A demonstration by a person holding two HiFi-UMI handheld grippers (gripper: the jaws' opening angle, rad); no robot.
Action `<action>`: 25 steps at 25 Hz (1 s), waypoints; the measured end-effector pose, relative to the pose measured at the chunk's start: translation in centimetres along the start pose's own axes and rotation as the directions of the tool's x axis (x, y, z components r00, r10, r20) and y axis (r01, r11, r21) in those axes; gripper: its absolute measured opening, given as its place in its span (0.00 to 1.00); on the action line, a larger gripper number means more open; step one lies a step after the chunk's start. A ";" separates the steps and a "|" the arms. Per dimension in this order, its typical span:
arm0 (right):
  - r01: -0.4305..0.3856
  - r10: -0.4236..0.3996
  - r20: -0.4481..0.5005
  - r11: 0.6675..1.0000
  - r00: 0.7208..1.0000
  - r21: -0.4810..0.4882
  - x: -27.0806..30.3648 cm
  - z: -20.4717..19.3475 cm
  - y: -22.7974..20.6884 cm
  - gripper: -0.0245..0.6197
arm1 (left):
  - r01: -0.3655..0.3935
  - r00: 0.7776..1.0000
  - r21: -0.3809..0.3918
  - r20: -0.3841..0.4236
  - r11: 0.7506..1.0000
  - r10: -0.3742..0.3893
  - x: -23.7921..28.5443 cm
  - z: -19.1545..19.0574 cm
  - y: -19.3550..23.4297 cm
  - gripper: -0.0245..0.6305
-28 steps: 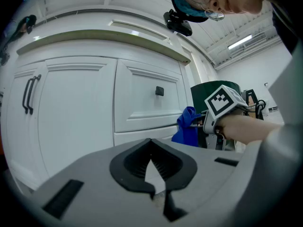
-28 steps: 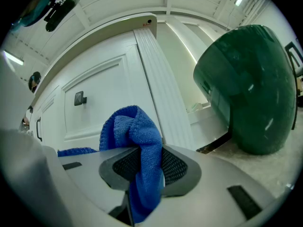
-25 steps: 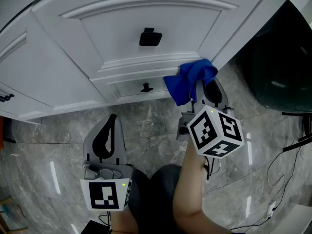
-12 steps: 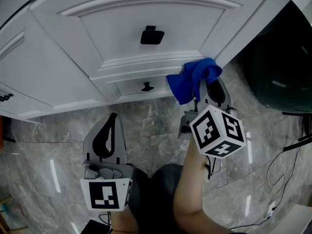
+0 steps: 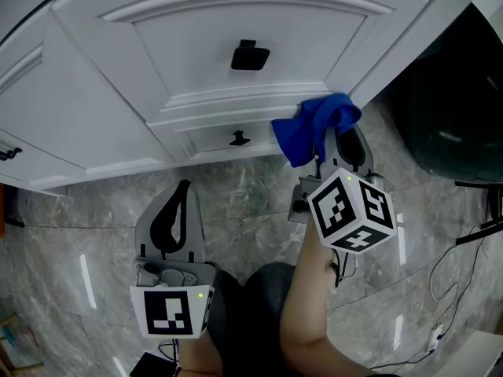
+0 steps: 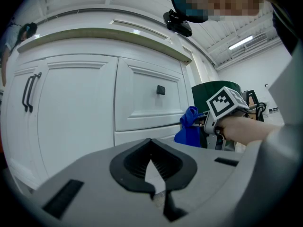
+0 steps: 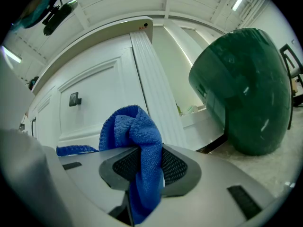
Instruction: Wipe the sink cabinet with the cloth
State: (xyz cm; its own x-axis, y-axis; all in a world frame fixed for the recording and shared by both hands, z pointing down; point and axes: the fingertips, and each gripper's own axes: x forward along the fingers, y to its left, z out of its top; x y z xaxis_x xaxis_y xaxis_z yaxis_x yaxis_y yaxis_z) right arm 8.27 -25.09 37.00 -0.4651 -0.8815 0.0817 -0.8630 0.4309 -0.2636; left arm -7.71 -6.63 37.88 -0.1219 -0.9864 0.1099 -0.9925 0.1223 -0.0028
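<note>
At the cabinet's low right edge: the blue cloth [image 5: 314,126] touches the white cabinet [image 5: 196,45], just right of the small knob [image 5: 238,140] on the bottom strip.
Right gripper [image 5: 336,146]: its jaws are clamped on the cloth. The cloth bunches up out of the front and hangs down between them.
Left gripper [image 5: 178,210]: its jaws are together with nothing in them. It hangs over the grey floor [image 5: 251,199], well apart from the cloth.
Big knob [image 5: 250,56]: on the door panel above, with nothing touching it.
Green bin [image 7: 246,93]: just right of the cabinet's corner post.
Step in hand: I think it is wiping the bottom strip of the cabinet, at its right end.
Next move: I think the cloth should be pressed flat on the white front. Then it can slide sideways, or up onto the door panel, with a tight grip so it does not slip out.
Watch out: the knobs stick out and could catch the cloth.
</note>
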 end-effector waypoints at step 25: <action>-0.308 0.308 -0.049 0.951 0.950 0.008 -1.2 -0.5 10.8 0.22 | -0.005 0.999 0.026 0.047 1.000 0.004 -0.8 1.1 0.7 0.04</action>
State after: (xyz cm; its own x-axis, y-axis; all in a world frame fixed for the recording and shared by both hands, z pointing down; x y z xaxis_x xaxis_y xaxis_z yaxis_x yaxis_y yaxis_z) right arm -0.57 -19.31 34.54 -0.7176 -0.6951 0.0430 -0.6759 0.6802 -0.2839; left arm -8.29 -5.91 36.65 -0.1263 -0.9900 0.0635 -0.9918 0.1246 -0.0293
